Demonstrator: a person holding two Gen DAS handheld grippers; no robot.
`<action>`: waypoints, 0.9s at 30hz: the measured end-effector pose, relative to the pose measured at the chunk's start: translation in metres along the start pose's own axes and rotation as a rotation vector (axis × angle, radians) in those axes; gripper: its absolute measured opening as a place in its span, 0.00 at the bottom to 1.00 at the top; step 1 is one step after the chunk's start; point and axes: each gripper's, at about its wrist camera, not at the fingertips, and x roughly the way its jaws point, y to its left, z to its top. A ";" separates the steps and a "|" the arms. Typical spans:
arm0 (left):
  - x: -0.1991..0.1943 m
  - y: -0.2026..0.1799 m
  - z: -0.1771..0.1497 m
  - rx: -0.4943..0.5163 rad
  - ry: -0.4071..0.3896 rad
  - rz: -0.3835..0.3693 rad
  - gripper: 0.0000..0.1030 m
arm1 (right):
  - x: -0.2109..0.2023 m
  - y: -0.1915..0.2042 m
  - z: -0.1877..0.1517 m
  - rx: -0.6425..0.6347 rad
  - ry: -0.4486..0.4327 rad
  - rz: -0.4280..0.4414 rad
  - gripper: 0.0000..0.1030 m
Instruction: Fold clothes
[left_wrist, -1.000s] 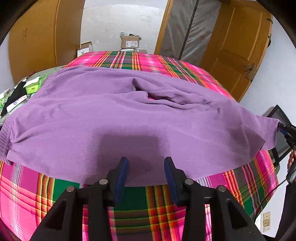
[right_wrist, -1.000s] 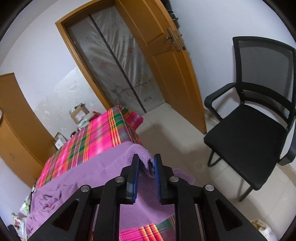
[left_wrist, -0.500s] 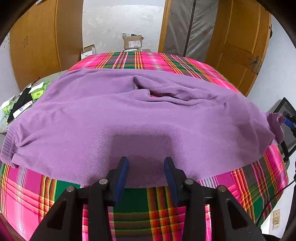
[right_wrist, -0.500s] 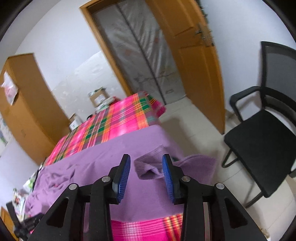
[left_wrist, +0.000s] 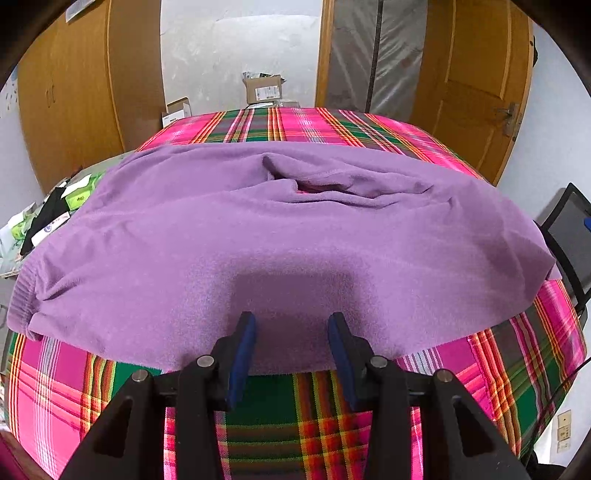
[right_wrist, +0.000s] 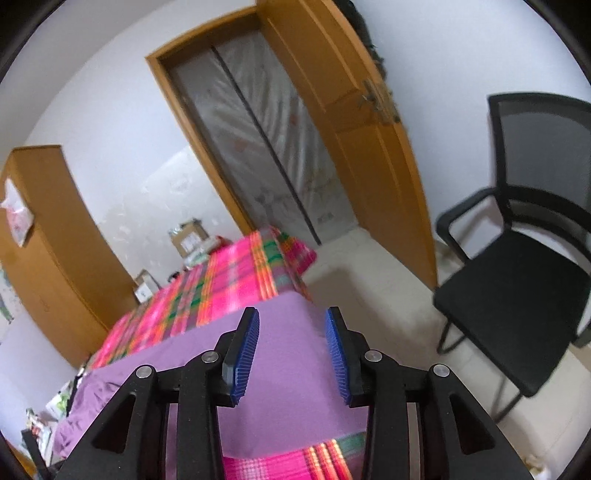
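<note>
While we hold both claws free of the cloth, the scene reads so:

Garment: our purple fleecy sweater (left_wrist: 280, 240) lies spread across the tabletop under a pink, green and orange plaid cloth (left_wrist: 280, 424), with its near hem just ahead of our left claw and one end draped over the table's right edge.

Left claw: our left claw (left_wrist: 291, 345) hovers above the near hem, jaws moderately wide, nothing between the blue pads.

Right claw: our right claw (right_wrist: 291, 350) sits over the overhanging end; its jaws have just been opening and now stand wide, and no fabric is pinched between them.

Risk, slipping: we judge the overhanging end could drag the sweater toward the floor, since its own weight pulls it down.

Risk, wrinkles: a bunched ridge (left_wrist: 332, 184) near the far middle could get folded in if we do not smooth it first.

Risk, snagging: a low grab at the hem could catch the plaid cloth along with it.

Texture: the sweater looks soft, thick and matte, with a ribbed cuff (left_wrist: 22, 295) at its left end; the plaid cloth looks thin and smooth.

Surroundings: a black mesh office chair (right_wrist: 517, 295) stands near the table's right side.
</note>
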 end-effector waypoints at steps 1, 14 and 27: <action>0.000 -0.001 0.000 0.003 0.000 0.002 0.40 | 0.002 0.010 -0.004 -0.058 0.017 0.022 0.41; -0.019 -0.032 -0.015 0.157 0.012 -0.156 0.40 | 0.019 0.109 -0.097 -0.788 0.273 0.157 0.41; -0.011 -0.058 -0.016 0.314 -0.006 -0.119 0.42 | 0.041 0.100 -0.124 -1.010 0.306 -0.004 0.41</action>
